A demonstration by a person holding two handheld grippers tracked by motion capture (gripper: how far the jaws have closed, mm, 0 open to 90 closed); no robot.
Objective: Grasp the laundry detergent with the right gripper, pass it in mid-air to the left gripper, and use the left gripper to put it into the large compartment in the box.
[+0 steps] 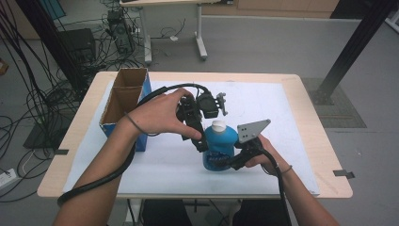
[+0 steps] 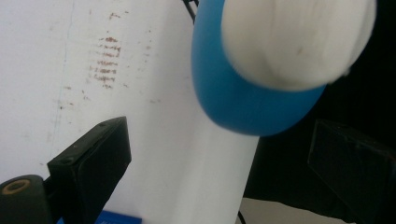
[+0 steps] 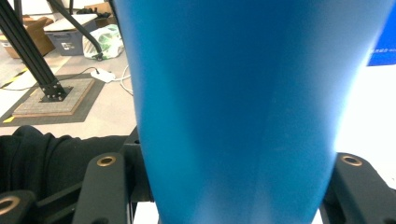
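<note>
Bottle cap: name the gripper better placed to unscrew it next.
Left. The left gripper hangs over the white cap, jaws open beside it; the right gripper is shut on the blue bottle, steadying it.

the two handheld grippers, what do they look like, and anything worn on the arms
Both are black. The left tongs trail a thick black cable; the right tongs carry a grey three-cornered plate with small holes. Brass-coloured rivets dot the jaws. Forearms are sleeveless, with thin dark wristbands.

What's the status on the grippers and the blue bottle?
Right gripper shut on blue bottle, upright on table. Left gripper open beside white cap. Cardboard box left, clear.
</note>
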